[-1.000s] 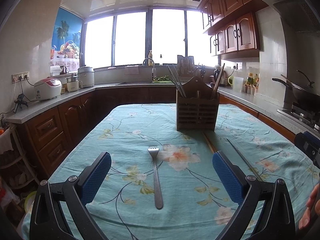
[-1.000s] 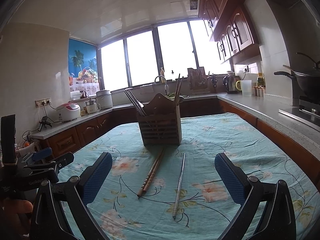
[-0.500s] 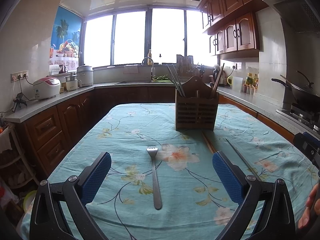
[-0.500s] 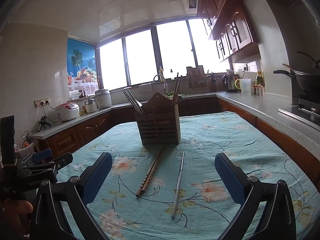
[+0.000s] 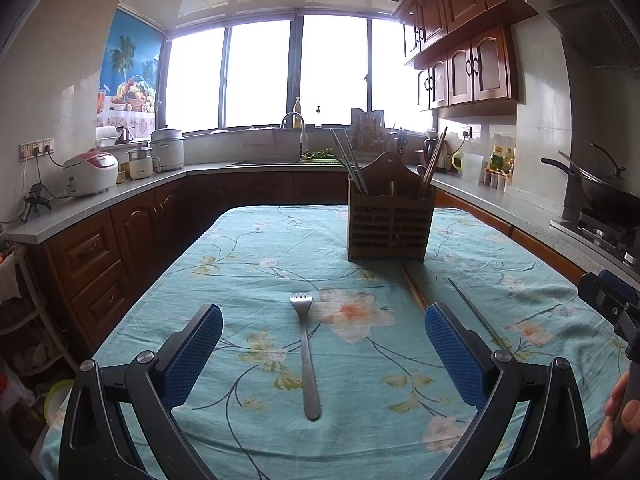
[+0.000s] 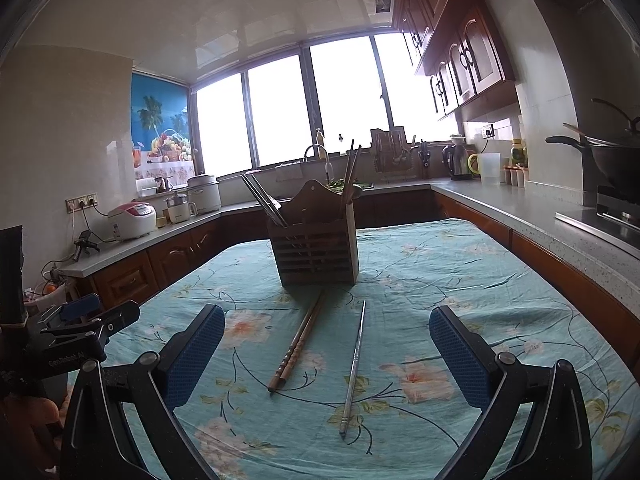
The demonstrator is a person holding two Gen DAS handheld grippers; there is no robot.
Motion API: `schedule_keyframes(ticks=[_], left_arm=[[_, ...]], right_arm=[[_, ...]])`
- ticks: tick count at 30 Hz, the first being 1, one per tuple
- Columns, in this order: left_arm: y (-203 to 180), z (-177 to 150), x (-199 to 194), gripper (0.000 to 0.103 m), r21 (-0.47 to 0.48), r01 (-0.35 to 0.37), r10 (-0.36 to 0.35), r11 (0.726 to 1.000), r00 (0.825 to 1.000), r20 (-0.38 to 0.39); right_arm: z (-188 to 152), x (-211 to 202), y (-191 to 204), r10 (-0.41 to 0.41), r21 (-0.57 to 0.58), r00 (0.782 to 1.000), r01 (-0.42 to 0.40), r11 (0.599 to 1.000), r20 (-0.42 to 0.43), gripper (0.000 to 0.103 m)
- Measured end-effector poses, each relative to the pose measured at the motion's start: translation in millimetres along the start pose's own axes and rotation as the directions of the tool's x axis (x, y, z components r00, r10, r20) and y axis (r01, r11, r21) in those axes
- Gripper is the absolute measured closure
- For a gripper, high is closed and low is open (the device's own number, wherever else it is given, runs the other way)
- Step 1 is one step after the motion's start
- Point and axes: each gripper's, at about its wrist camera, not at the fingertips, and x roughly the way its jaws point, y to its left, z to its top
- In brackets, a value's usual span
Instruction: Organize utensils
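On the table (image 5: 256, 248), your grippers hover, jaws spread and empty.
Left gripper (image 5: 322, 344) frames the fork (image 5: 306, 356); right gripper (image 6: 326, 346) frames wooden chopsticks (image 6: 298, 346) and a metal one (image 6: 354, 364), near the holder (image 6: 316, 252).

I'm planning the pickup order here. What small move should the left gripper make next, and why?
Probably lower the left gripper straight down over the fork. It is open and empty, and the fork lies flat on the tablecloth between its fingers, tines pointing toward the wooden utensil holder, so the handle is already lined up for a pinch.
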Motion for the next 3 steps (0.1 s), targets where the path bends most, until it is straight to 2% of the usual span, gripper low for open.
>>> schedule_keyframes(ticks=[3], left_arm=[[-0.6, 2.7, 0.1, 0.001, -0.003, 0.007, -0.007, 1.000, 1.000, -0.004]], right_arm=[[0.1, 3.0, -1.2, -0.002, 0.003, 1.000, 0.002, 1.000, -0.012, 0.000]])
